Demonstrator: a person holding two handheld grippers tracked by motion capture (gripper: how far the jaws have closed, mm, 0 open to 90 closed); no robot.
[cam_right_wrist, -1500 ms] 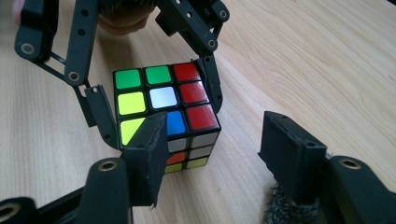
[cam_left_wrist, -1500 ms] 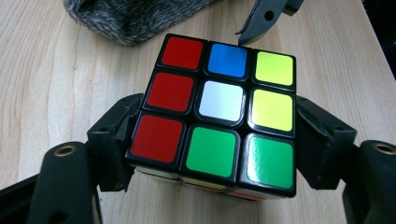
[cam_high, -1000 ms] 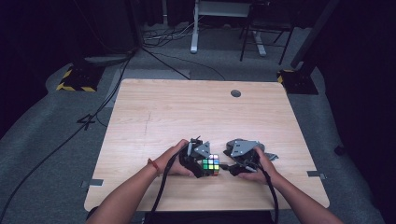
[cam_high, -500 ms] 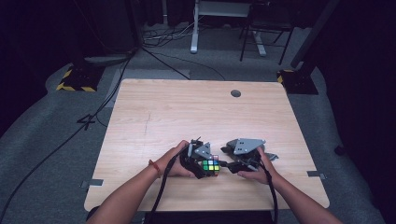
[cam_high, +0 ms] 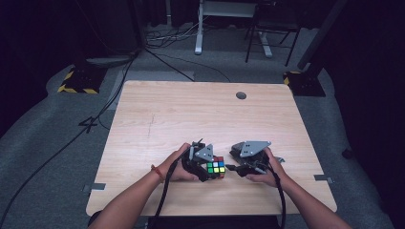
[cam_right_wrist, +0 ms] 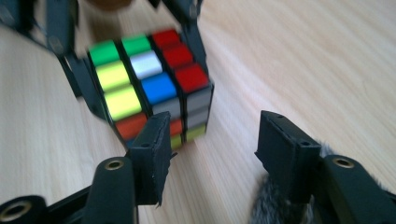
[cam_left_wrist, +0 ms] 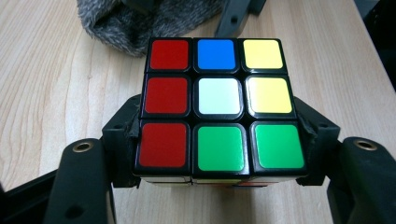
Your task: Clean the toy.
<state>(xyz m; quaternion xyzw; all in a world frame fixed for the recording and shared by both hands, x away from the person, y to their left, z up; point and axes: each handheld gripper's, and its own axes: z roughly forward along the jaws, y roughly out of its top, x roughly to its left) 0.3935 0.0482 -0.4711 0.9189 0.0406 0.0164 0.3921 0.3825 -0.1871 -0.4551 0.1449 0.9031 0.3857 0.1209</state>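
Glossy cube (cam_left_wrist: 218,105) clamped in left tongs (cam_left_wrist: 217,154), furry grey thing (cam_left_wrist: 140,21) behind, perhaps fabric.

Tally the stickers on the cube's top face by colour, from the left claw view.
Top face of the cube, held in the left claw:
red: 3
green: 2
yellow: 2
blue: 1
white: 1
Total: 9

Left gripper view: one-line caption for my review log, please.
Left gripper clamps a scrambled Rubik's cube above the wooden table, grey furry object behind.
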